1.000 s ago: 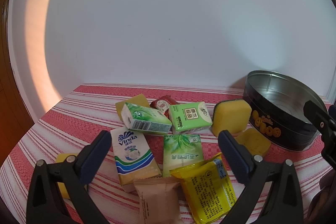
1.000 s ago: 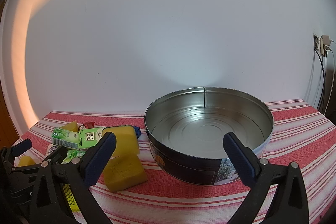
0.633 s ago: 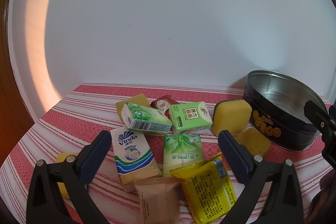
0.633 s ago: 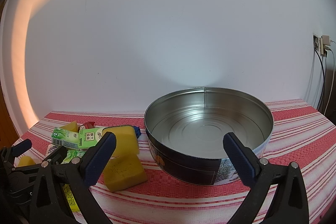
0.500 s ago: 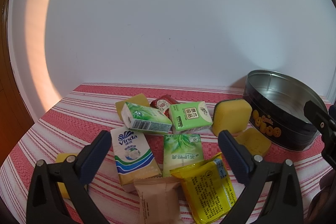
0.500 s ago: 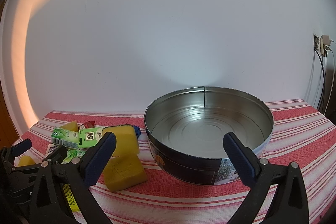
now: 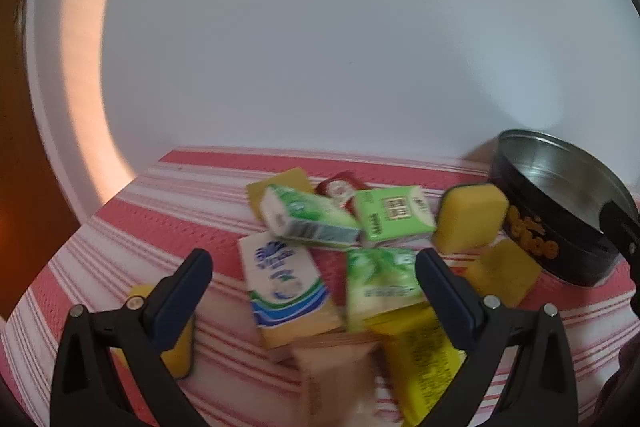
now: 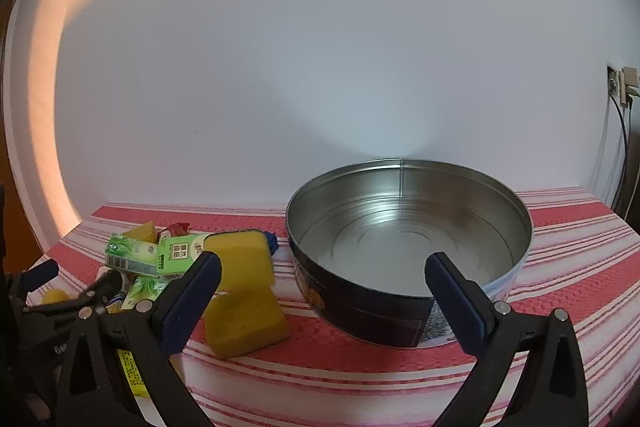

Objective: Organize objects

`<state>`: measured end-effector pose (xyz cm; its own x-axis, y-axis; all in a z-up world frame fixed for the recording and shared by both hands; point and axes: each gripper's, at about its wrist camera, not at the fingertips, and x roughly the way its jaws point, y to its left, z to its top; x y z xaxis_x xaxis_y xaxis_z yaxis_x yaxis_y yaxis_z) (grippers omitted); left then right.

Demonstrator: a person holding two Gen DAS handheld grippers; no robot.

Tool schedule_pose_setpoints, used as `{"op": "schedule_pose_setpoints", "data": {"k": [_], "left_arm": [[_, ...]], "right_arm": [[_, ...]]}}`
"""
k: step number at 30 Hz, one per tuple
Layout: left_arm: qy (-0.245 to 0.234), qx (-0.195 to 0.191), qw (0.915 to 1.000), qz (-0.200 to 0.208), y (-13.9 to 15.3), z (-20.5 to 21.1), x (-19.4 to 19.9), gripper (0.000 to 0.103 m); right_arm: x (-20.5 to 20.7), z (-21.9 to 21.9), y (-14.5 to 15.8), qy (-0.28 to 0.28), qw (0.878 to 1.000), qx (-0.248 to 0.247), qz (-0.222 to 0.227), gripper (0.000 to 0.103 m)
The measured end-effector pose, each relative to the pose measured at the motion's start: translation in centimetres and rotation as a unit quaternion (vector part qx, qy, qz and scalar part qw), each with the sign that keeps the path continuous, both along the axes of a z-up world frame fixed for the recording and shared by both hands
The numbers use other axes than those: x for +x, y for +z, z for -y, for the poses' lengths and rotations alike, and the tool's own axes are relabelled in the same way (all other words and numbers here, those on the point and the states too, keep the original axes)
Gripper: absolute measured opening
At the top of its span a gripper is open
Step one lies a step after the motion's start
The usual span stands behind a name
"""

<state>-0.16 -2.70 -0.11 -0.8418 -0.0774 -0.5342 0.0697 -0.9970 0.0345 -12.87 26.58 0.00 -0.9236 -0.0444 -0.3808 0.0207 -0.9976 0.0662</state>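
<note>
In the left wrist view, the left tongs point(image 7: 312, 273) are spread wide with nothing between them, low in the frame above a loose heap of packets on the red-and-white striped tabletop point(image 7: 168, 187). A white tissue pack with a blue wave point(image 7: 286, 287) lies at lower centre, its long axis running from the near edge up and slightly left. Beside it on the right, a green tissue pack point(image 7: 380, 283) lies lengthwise toward the camera. Above them, a green-and-white box point(image 7: 308, 223) lies slantwise, its long axis falling to the right, touching a bright green pack point(image 7: 394, 217). A yellow sponge point(image 7: 470, 217) leans just beside the round tin point(image 7: 560, 223) at the right edge; a flatter yellow sponge point(image 7: 502, 273) lies below it. The near packets are blurred. In the right wrist view, the right tongs point(image 8: 320, 277) are likewise spread and hold nothing, framing the tin point(image 8: 408, 239), whose shiny inside is bare, in the centre right.
</note>
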Motion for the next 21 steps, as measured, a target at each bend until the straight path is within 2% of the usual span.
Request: {"op": "schedule_pose_setpoints", "data": {"k": [5,10,14,21], "left_arm": [[0.015,0.017,0.9997,0.012,0.4,1.9,0.3,0.102],[0.039,0.031,0.9985,0.022,0.4,4.6,0.9,0.102],[0.056,0.030,0.9969,0.048,-0.3,6.7,0.6,0.100],[0.077,0.039,0.9923,0.089,-1.6,9.4,-0.3,0.099]], "right_arm": [[0.1,0.4,-0.2,0.026,1.000,-0.004,0.009,0.103],[0.0,2.1,-0.5,0.081,0.996,-0.006,0.028,0.102],[0.4,4.5,-0.7,0.144,0.988,-0.001,0.055,0.101],[0.7,9.1,-2.0,0.228,0.967,0.043,0.102,0.097]]}}
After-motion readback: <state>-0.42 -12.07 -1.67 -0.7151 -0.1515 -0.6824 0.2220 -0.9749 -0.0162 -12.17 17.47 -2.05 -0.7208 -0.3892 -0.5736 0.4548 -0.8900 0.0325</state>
